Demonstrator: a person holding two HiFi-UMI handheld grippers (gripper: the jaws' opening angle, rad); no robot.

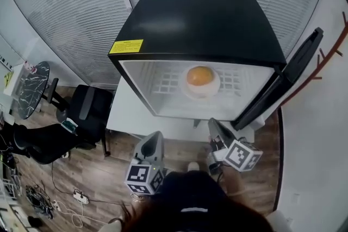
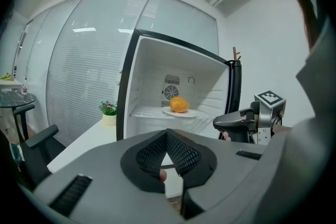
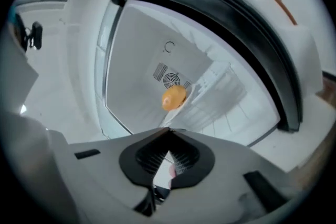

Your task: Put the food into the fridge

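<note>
The black mini fridge (image 1: 201,24) stands open, its door (image 1: 293,73) swung out to the right. Inside, an orange round food (image 1: 200,75) rests on a white plate (image 1: 204,91) on the white wire shelf (image 1: 166,83). The left gripper view shows the same food (image 2: 179,104) on its plate (image 2: 193,112); in the right gripper view the food (image 3: 174,97) appears tilted. Both grippers are outside, in front of the fridge opening. My left gripper (image 1: 157,135) (image 2: 167,132) is shut and holds nothing. My right gripper (image 1: 212,123) (image 3: 169,130) is shut and empty, near the door's lower edge.
The fridge sits on a white table (image 1: 122,111) with a small potted plant (image 2: 108,112) at its left. A black chair (image 1: 89,108) and a round dark table (image 1: 30,87) stand further left. Cables (image 1: 76,198) lie on the wooden floor. A reddish branch-shaped rack (image 1: 326,57) is behind the door.
</note>
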